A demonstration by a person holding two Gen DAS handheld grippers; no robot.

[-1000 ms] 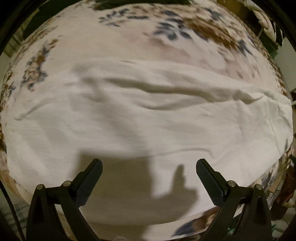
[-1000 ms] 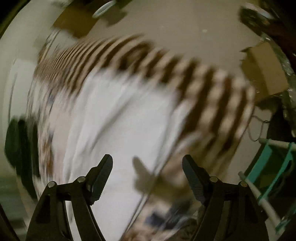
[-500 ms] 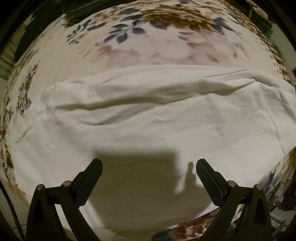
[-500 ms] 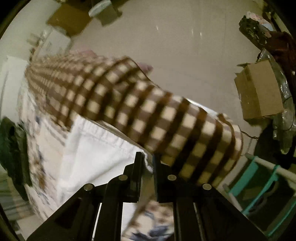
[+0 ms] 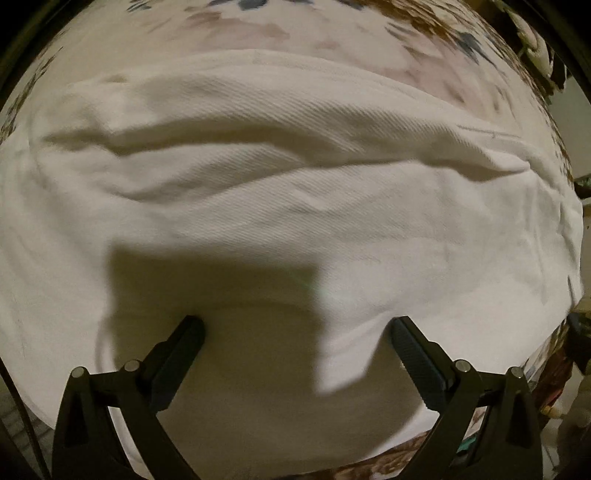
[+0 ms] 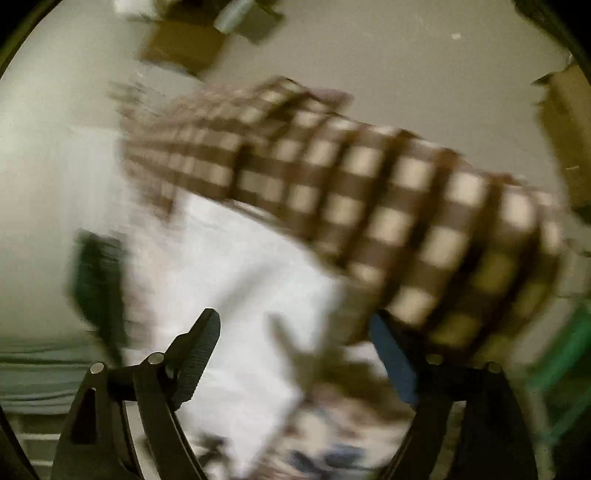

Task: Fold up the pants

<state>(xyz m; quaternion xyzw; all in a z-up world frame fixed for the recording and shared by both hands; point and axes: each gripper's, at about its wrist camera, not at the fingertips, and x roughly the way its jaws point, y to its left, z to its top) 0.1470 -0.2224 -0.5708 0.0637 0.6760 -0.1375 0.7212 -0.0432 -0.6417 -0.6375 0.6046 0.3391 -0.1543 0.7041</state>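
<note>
White pants point(image 5: 295, 206) lie spread and creased on a floral sheet point(image 5: 240, 29), filling most of the left wrist view. My left gripper point(image 5: 295, 332) hangs close over them, pointing straight down, open, its shadow falling on the cloth between the fingers. The right wrist view is blurred: the pants point(image 6: 229, 288) show as a white band on the bed. My right gripper point(image 6: 295, 325) is above their edge, jaws opening, with nothing held between them.
A long brown-and-cream checked cushion point(image 6: 369, 192) lies along the far side of the pants, close to the right finger. Beyond it is pale floor with cardboard boxes point(image 6: 565, 122). A dark green cloth point(image 6: 96, 280) lies at the left. Something teal point(image 6: 565, 362) stands at the right.
The left gripper has dropped nearer the pants and slid across them. The right gripper shut half a second ago and has opened wide again, tipping downward.
</note>
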